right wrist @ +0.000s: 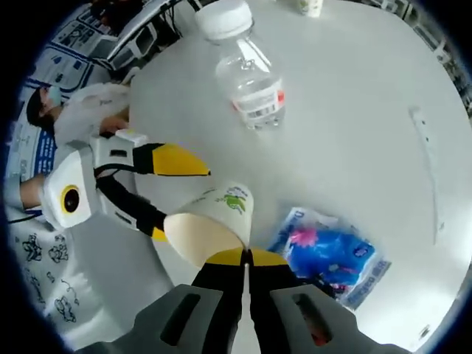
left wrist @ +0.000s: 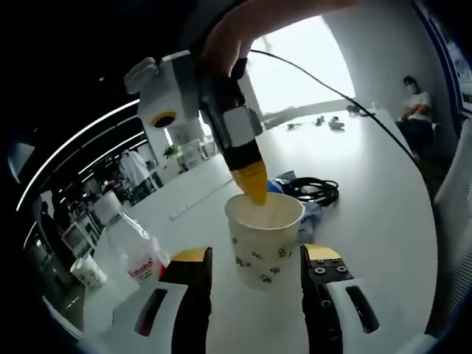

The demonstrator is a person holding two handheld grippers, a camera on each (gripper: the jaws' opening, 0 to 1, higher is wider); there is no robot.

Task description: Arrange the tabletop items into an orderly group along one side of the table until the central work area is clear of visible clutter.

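Note:
A white paper cup (left wrist: 274, 259) with small printed figures stands on the white table (left wrist: 369, 221). My left gripper (left wrist: 256, 254) is open, one yellow-tipped jaw on each side of the cup and apart from it. My right gripper (left wrist: 253, 184) comes down from above and is shut on the cup's rim. In the right gripper view its jaws (right wrist: 245, 258) are pinched together on the rim of the cup (right wrist: 221, 206), and the left gripper (right wrist: 186, 204) straddles the cup from the left.
A clear water bottle (left wrist: 136, 252) (right wrist: 251, 81) stands left of the cup. A blue tissue packet (right wrist: 332, 254) lies beside it, a black coiled cable (left wrist: 313, 190) beyond. A second paper cup (left wrist: 88, 271) sits near the table edge. A person (left wrist: 417, 103) sits far right.

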